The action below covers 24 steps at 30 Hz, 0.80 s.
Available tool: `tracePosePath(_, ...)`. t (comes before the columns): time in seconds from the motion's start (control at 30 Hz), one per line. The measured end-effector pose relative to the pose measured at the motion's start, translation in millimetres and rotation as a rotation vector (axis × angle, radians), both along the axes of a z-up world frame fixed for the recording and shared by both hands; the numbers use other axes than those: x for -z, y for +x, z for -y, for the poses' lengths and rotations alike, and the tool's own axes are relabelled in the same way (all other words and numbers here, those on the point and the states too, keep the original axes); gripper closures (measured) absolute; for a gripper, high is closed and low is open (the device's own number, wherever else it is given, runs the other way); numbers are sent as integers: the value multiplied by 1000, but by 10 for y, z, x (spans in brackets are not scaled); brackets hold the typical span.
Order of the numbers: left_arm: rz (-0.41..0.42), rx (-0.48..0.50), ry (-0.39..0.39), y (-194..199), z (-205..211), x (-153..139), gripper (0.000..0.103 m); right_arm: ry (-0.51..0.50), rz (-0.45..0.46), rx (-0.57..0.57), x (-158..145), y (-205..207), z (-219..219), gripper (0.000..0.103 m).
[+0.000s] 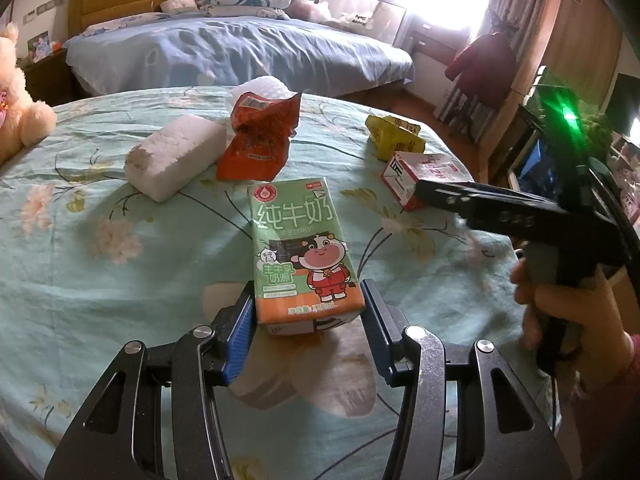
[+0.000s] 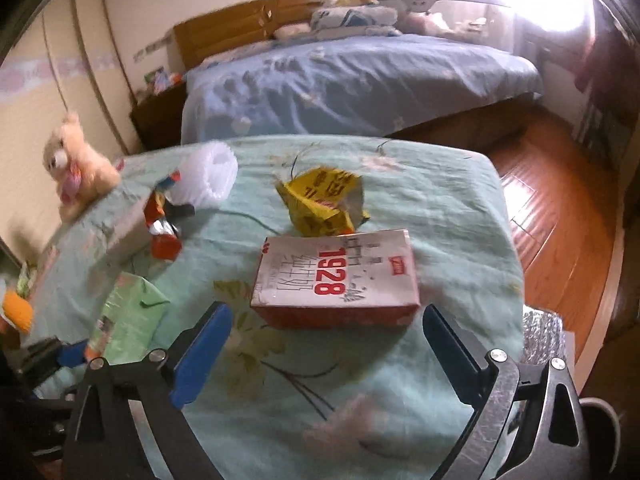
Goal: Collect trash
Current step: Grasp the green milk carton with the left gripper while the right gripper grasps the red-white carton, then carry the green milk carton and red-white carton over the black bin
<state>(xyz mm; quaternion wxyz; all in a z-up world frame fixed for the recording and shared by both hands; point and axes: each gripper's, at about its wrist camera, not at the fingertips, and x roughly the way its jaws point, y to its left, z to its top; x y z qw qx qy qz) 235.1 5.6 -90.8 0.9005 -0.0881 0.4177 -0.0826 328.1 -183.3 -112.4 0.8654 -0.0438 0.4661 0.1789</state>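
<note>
Left gripper (image 1: pixel 308 312) clamps the green milk carton (image 1: pixel 304 248) at lower centre; right gripper (image 2: pixel 324 344) gapes wide and empty just short of the white carton (image 2: pixel 336 276).

Black hand-held gripper (image 1: pixel 308 312), blue pads (image 1: pixel 240 336), silver screws, pink sleeve (image 1: pixel 624 376).

Two close, down-tilted wrist views, sharing the table (image 1: pixel 100 208).

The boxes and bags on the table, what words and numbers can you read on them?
"纯牛奶" in big white letters on the green milk carton.
"生牛乳奶源" lower down on that carton; its smaller print is too tiny to read.
"1928" in red on the white and red carton; the grey writing beside it is blurred.
Red wrapper and yellow wrapper: print is there, but unreadable.
</note>
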Motion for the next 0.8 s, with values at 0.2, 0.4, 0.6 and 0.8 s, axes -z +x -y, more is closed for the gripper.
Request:
tracePosePath(0.2,1,0,0,-5,0,1,54,17,-5,74,71,91,120,13)
tracePosePath(0.4,11,7,-6,-17,43,-21,54,53,22,109,-42,-65,245,13)
tracePosePath(0.6,35,43,-9,-104,180,-104,55,120,33,126,-189,-422,387,13)
tracePosePath(0.8,50,97,-18,-242,384,-166,55,176,35,180,-289,-796,613,13)
